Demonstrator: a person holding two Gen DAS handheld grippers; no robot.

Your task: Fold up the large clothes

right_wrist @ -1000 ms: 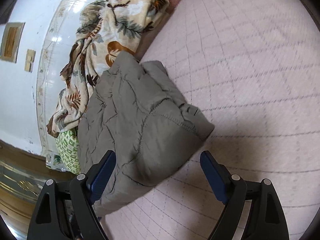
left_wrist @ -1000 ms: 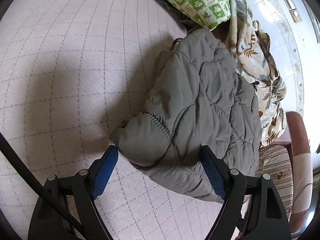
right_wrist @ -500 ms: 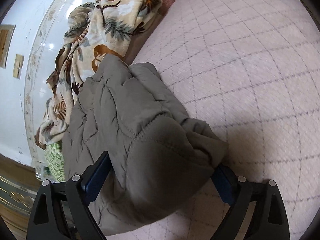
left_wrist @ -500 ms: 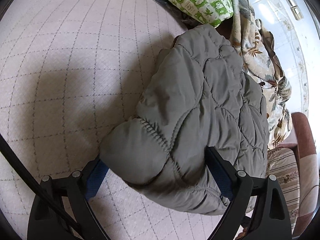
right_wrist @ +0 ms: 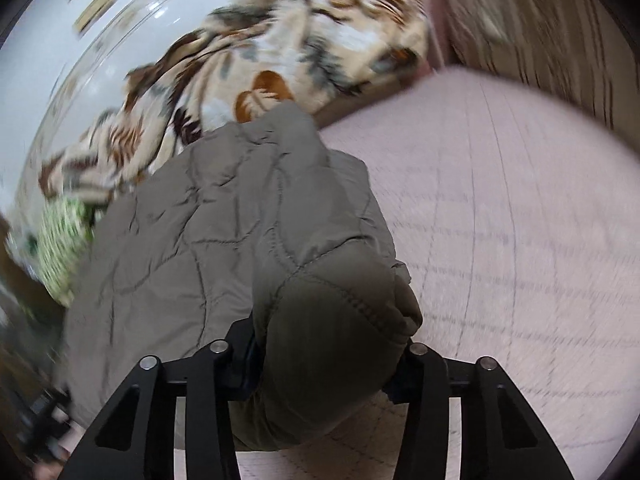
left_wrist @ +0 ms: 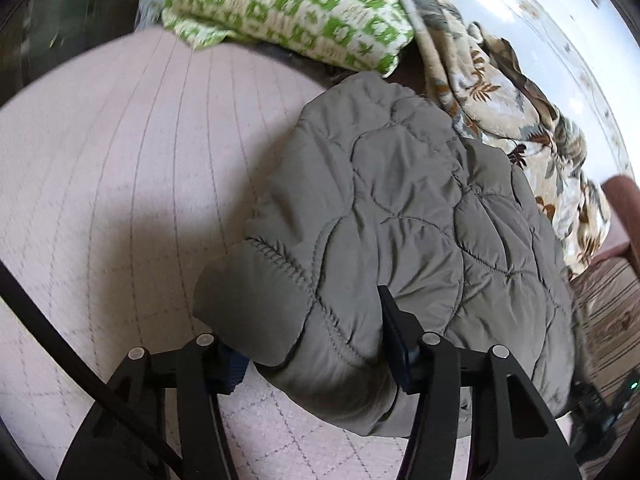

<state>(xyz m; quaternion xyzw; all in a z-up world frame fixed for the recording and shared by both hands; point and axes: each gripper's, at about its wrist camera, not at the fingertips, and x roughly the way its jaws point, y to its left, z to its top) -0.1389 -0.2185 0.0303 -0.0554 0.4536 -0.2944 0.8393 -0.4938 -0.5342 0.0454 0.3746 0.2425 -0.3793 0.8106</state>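
Note:
A folded grey-green quilted jacket (left_wrist: 400,208) lies on a pink quilted bed cover (left_wrist: 120,180). In the left wrist view my left gripper (left_wrist: 312,344) has its jaws closing on the jacket's near corner, and the padded cloth bulges between its blue pads. The right wrist view is motion-blurred. There the jacket (right_wrist: 224,220) fills the middle, and my right gripper (right_wrist: 326,356) has its jaws closing on the other near corner, with a thick fold squeezed between the fingers. The pads are mostly hidden by cloth.
A green-and-white patterned pillow (left_wrist: 288,8) and a beige leaf-print blanket (left_wrist: 500,92) lie beyond the jacket against a pale wall. A striped cushion (left_wrist: 608,304) sits at the right edge. The bed cover (right_wrist: 500,220) stretches right of the jacket.
Both grippers went from wide open around the jacket's near corners to squeezing them. Both views have rolled and shifted, and the gripped corners look raised off the cover.

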